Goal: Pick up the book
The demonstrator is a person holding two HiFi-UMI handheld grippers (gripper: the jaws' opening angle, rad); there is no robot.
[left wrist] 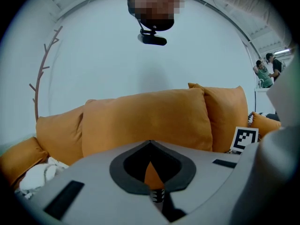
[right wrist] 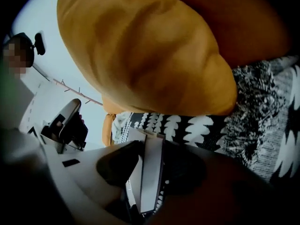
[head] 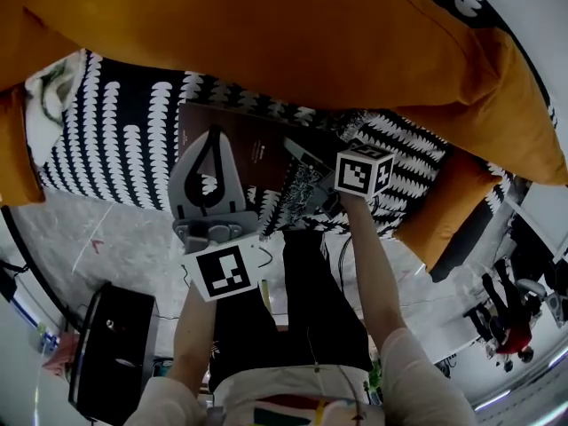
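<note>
Book (head: 253, 153) — dark brown cover, pale page edge — sits over the black-and-white patterned sofa cover (head: 115, 140), clamped edge-on at its near right corner by my right gripper (head: 300, 156). My left gripper (head: 215, 137) hovers just beside it, jaws together, empty. Big orange fabric cushions (head: 266, 34) lie beyond.

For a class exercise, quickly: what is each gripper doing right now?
Left gripper: closed, holding nothing.
Right gripper: closed on the book.
</note>
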